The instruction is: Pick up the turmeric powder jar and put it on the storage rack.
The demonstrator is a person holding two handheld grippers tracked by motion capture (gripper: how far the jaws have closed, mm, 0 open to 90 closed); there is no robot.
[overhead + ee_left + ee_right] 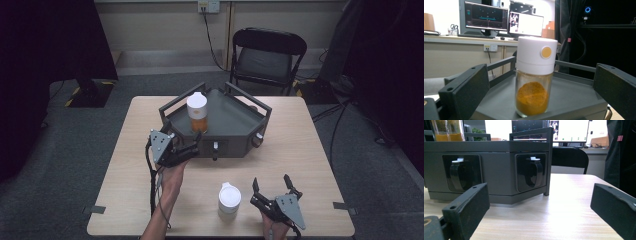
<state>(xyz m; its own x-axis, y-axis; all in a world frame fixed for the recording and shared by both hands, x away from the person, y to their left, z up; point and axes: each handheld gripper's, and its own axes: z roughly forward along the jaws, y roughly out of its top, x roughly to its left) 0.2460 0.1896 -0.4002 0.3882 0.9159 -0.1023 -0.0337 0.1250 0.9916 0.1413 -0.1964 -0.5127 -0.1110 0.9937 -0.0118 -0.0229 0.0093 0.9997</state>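
I am holding my left gripper (192, 145) with its jaws spread wide, just short of the spice jar of orange powder (535, 77) standing on the grey rack (235, 122). My right gripper (272, 192) is hovering agape beside the white-capped jar (229, 199) on the table (300, 150).

Dim, flat overhead light in high view; corners fall to black. Soft glare on surface (564, 202) in right gripper view. Monitors (486, 17) blown out, slightly soft. Near tongs blurred at frame edges.
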